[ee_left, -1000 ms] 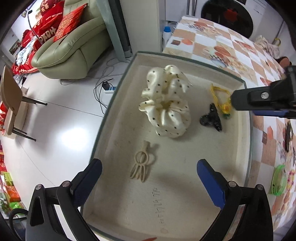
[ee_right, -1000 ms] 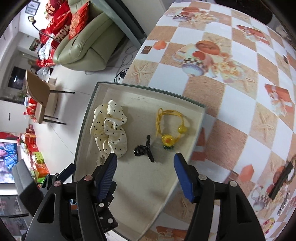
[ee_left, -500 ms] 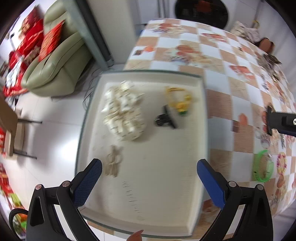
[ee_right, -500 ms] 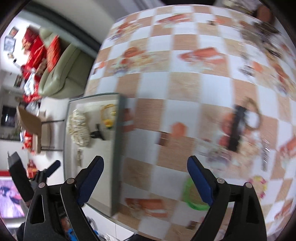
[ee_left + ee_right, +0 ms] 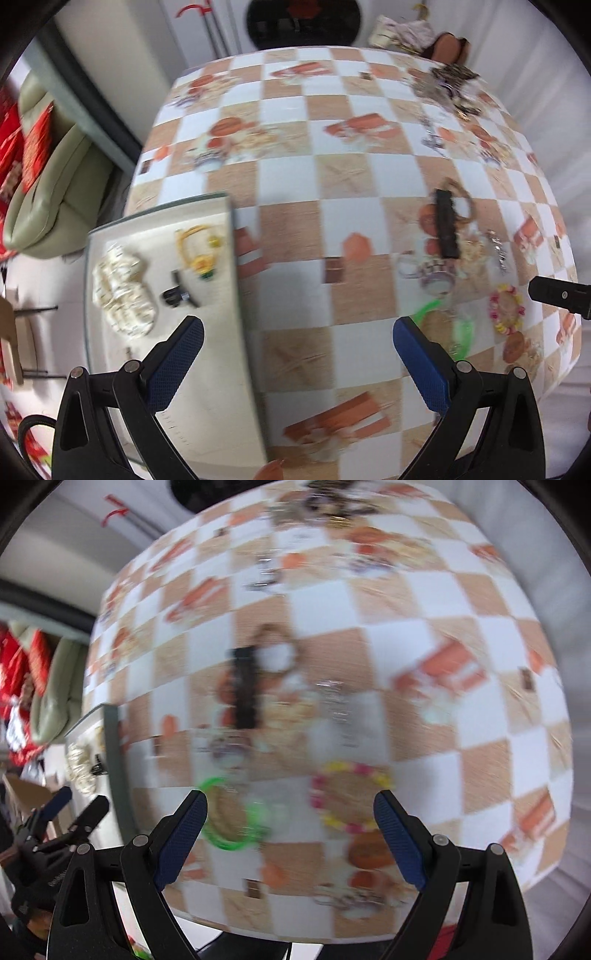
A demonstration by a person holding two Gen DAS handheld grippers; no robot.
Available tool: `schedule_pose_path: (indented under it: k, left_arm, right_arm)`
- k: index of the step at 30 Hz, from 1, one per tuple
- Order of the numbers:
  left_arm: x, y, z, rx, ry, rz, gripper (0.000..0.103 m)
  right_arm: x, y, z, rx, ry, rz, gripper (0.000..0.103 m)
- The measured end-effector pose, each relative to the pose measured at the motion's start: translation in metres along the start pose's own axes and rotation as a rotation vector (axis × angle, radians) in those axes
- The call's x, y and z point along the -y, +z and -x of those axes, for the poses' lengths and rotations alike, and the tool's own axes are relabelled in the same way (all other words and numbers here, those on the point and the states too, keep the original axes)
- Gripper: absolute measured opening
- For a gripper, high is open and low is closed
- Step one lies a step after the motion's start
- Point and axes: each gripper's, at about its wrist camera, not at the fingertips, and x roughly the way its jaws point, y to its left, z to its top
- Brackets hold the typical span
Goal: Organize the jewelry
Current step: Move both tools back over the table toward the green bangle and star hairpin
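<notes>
Both grippers are swinging away from the tray point(image 5: 236, 258) toward the table's point(image 5: 295, 177) right side. Left gripper point(image 5: 295, 354): fingers standing wide, holding nothing. Right gripper point(image 5: 290, 834): likewise wide, hanging over the green ring point(image 5: 225, 816) and beaded bracelet point(image 5: 351, 797). Scrunchie point(image 5: 122, 291), black clip point(image 5: 181, 291) and yellow hair tie point(image 5: 199, 247) are lying in the tray at the table's left edge.

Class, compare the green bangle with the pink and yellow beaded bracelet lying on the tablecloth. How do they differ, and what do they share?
The green bangle is one plain colour; the beaded bracelet alternates pink and yellow. The bangle looks like a smooth band, the bracelet a string of separate beads. The bangle lies nearer the tray; the bracelet lies farther from it. Both are rings lying flat on the tablecloth, outside the tray.
</notes>
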Motion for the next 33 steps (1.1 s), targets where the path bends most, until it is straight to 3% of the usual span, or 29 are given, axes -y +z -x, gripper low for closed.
schedule_pose_path:
  k: [6,12,31,33]
  left_arm:
    - [0.036,0.007,-0.017,-0.046,-0.023,-0.063,0.103]
    - [0.055,-0.002,-0.039,-0.106,-0.011,-0.089,0.103]
    - [0.079,-0.018,-0.083,-0.209,-0.056,-0.078,0.103]
    - [0.081,-0.019,-0.087,-0.213,-0.054,-0.078,0.094]
  right_arm:
    - [0.04,-0.005,0.001,-0.006,-0.044,-0.064,0.093]
    - [0.052,-0.003,-0.007,-0.021,-0.058,-0.061,0.093]
    - [0.02,0.039,-0.059,-0.056,-0.127,0.109,0.093]
    - [0.015,0.044,-0.066,-0.059,-0.138,0.125,0.092]
